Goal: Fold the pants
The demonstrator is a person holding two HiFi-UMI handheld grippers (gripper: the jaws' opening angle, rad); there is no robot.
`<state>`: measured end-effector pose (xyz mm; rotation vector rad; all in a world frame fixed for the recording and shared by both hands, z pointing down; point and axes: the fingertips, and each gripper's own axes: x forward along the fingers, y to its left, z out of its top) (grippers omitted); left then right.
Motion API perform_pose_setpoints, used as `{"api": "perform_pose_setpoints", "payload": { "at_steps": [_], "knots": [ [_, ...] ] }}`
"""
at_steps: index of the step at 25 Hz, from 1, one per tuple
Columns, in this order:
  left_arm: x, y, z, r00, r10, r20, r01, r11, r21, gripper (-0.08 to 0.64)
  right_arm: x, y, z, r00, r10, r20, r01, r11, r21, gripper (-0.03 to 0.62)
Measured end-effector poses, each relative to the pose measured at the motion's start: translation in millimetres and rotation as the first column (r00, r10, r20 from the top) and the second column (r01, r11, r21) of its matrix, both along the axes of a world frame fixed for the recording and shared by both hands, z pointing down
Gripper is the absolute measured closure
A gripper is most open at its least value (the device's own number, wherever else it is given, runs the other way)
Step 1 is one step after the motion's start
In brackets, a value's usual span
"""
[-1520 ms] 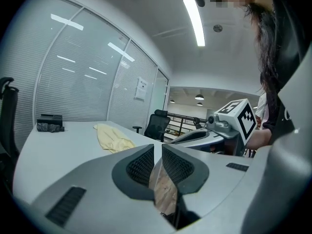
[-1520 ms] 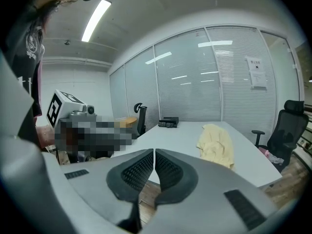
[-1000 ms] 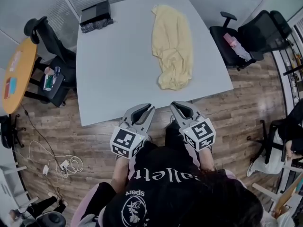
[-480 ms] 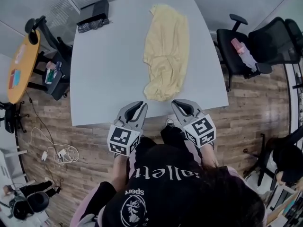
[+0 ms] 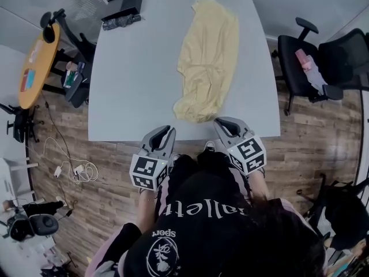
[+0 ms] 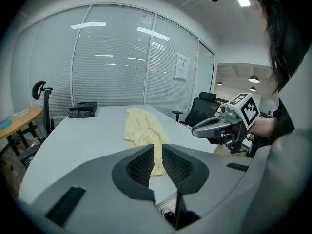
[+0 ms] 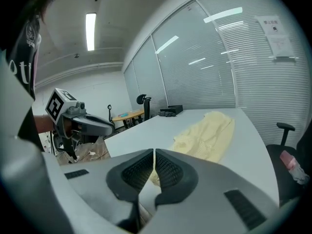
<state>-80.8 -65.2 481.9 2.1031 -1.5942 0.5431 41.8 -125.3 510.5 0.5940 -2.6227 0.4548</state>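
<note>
Yellow pants (image 5: 206, 62) lying on grey table (image 5: 132, 79), left claw (image 5: 164, 131) pressed together, empty, right claw (image 5: 222, 122) likewise

The pants (image 5: 206, 62) are pale yellow — soft, rumpled cloth lying lengthwise on the grey table (image 5: 132, 79). Their near end is bunched close to the table's near edge — nothing touches them.

The counter (image 5: 132, 79) lies bare across the frame's left and centre, open from the near edge ahead of the left claw (image 5: 166, 130). The pants (image 5: 207, 56) run up the right-centre, their near end just beside the right claw (image 5: 221, 122). A box (image 5: 131, 2) and a dark bundle (image 5: 121, 22) take the upper-left corner. A chair (image 5: 297, 62) stands off the right edge.
</note>
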Motion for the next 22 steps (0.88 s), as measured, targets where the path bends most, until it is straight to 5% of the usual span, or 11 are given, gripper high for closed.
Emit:
{"api": "perform_pose_setpoints", "payload": {
  "at_steps": [10,15,18,22],
  "knots": [
    [1.6,-6.5,23.3,0.997,0.055,0.048,-0.055,0.998,-0.01,0.492,3.1,-7.3,20.4,0.999,0.041,-0.003,-0.041,0.999,-0.011,0.563],
    [-5.4,-17.5,65.2,0.996,0.084,0.033,-0.081,0.994,-0.078,0.491,4.6,-15.8,36.3,0.998,0.046,-0.038,-0.045,0.999,0.021,0.558],
    [-8.3,-26.0,91.7,0.993,0.111,0.035,-0.105,0.984,-0.145,0.476,5.2,-20.1,57.5,0.993,0.001,-0.118,0.003,1.0,0.03,0.442],
    [-13.6,-37.3,120.0,0.987,0.154,0.035,-0.143,0.965,-0.22,0.395,2.9,-26.4,91.6,0.972,-0.048,-0.23,0.052,0.999,0.009,0.378]
  ]
}}
